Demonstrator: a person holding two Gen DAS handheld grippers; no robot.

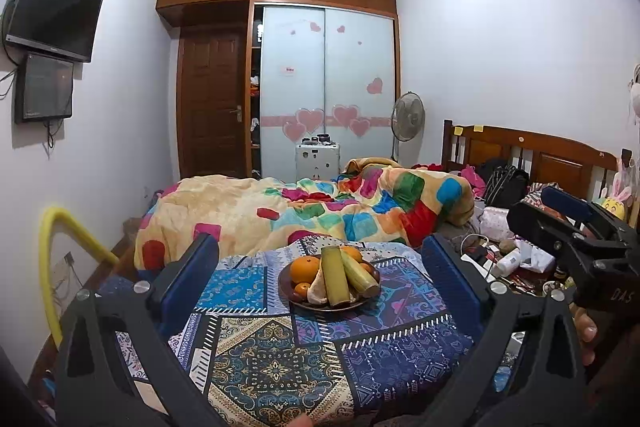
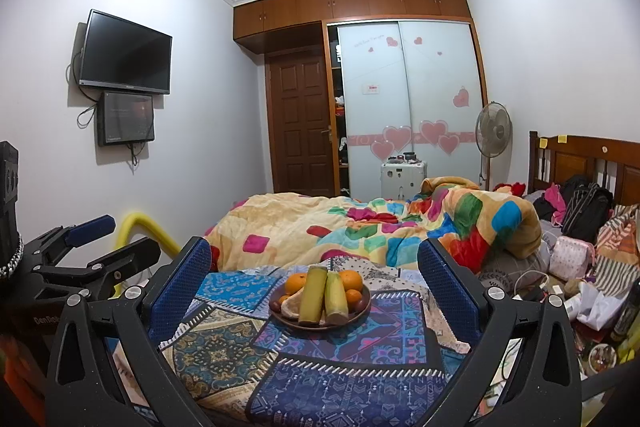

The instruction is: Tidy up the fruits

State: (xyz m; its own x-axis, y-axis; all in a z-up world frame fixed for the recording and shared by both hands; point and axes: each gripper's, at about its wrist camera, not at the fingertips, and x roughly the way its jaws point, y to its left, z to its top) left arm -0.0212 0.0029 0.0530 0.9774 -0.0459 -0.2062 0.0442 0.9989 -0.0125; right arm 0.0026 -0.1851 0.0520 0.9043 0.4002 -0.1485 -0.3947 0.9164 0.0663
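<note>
Bedroom clutter surrounds a patchwork cloth [image 2: 328, 367] spread at the bed's foot, and the brown plate [image 2: 319, 323] on it is the landmark. Both claws, left claw [image 1: 320, 279] and right claw [image 2: 314, 287], gape empty just short of the plate, about equally near. Two sugarcane pieces [image 2: 324, 295] point lengthwise toward them, hiding part of the oranges [image 2: 351, 279] behind.

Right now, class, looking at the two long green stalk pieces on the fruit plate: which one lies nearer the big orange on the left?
The left stalk piece, darker and olive-yellow, lies beside the left orange. The right stalk piece is paler green.
</note>
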